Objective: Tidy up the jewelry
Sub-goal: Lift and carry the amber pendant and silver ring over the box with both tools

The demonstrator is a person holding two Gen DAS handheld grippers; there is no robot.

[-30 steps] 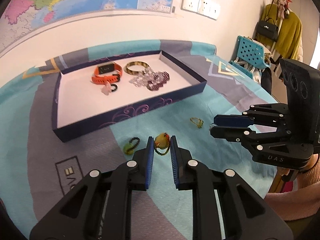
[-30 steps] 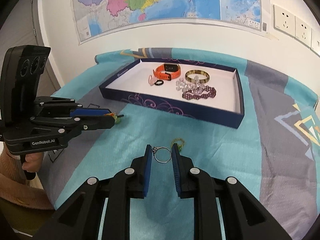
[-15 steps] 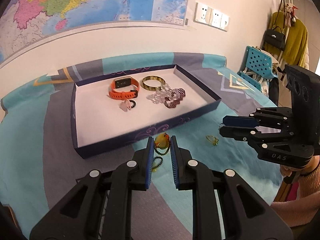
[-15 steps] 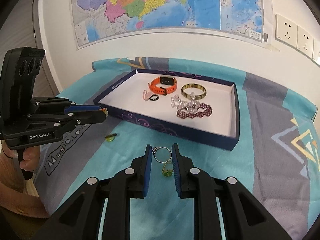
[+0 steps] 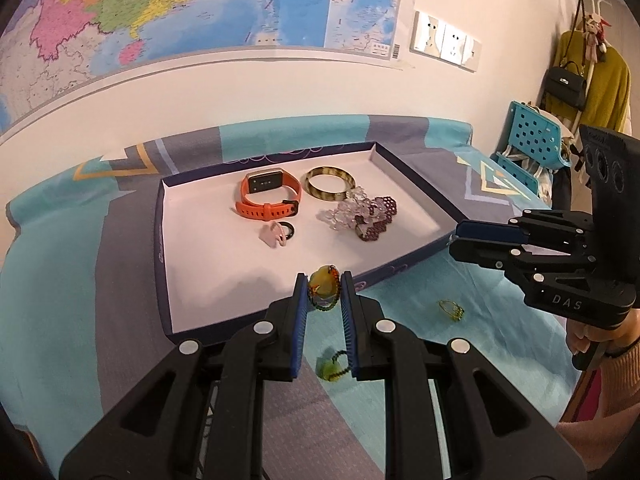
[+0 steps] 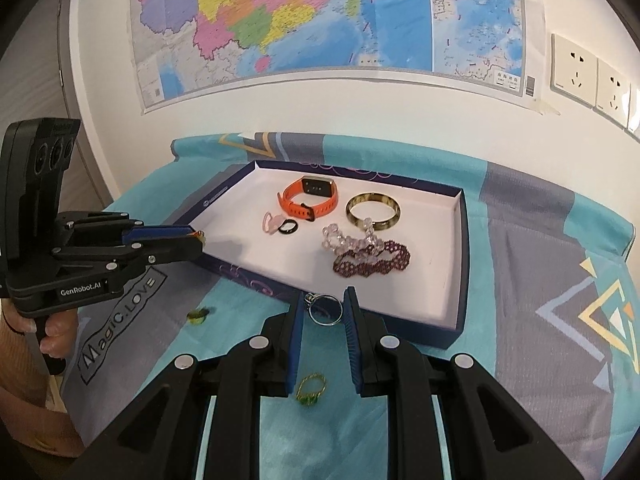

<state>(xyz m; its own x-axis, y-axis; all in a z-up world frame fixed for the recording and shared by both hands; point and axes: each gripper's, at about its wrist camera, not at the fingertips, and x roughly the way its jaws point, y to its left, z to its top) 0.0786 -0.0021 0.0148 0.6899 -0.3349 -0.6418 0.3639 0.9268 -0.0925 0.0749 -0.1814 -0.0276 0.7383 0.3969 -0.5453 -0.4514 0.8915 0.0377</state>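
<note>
We are bringing both claws closer to the tray [image 5: 160, 240] than a second ago. Our left claw [image 5: 324, 292] is clamping a yellow pendant [image 5: 322, 284] over the tray's near wall; our right claw [image 6: 322, 308] is clamping a silver ring [image 6: 326, 310] just short of it. In the tray are lying an orange watch [image 6: 310, 198], a bangle [image 6: 372, 210], beads [image 6: 372, 258] and small rings [image 6: 280, 226].

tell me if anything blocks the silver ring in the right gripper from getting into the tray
Only the tray's near wall lies between the silver ring, held above the cloth in the right gripper, and the bare white floor beyond. The purple beaded bracelet sits farther in.
</note>
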